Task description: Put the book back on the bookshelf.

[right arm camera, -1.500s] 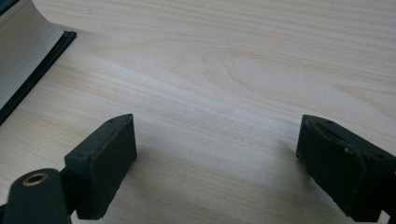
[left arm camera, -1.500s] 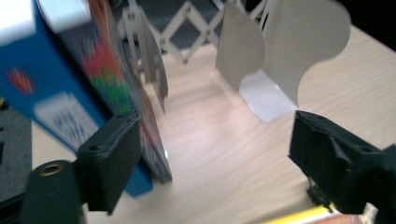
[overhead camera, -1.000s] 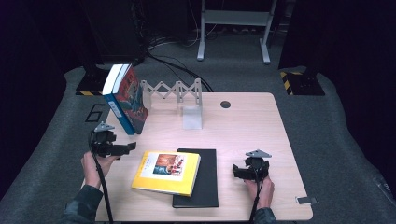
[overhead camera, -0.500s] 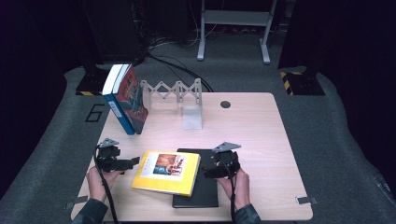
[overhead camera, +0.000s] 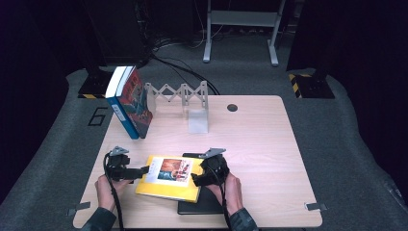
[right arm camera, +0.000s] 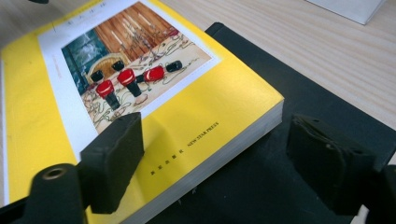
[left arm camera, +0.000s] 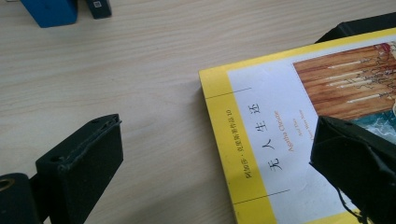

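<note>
A yellow paperback (overhead camera: 166,179) with a picture on its cover lies flat on the near part of the table, partly on top of a black book (overhead camera: 202,206). My left gripper (overhead camera: 143,171) is at its left edge, open. In the left gripper view the jaws (left arm camera: 215,140) straddle the yellow book's (left arm camera: 280,140) corner, one over bare wood, one over the cover. My right gripper (overhead camera: 195,179) is at the book's right edge. Its jaws (right arm camera: 219,140) have just been closing a little but stand open, one above the yellow cover (right arm camera: 187,107), one above the black book (right arm camera: 299,93).
Two upright books (overhead camera: 130,103), the nearer one blue, stand at the table's back left beside a white accordion rack (overhead camera: 180,94) and a white block (overhead camera: 198,120). A dark hole (overhead camera: 232,107) sits near the far edge. The wooden table (overhead camera: 269,154) is bare on the right.
My right gripper has moved left from the table's right side to the yellow book's right edge. My left gripper has come down and toward the book's left edge.
</note>
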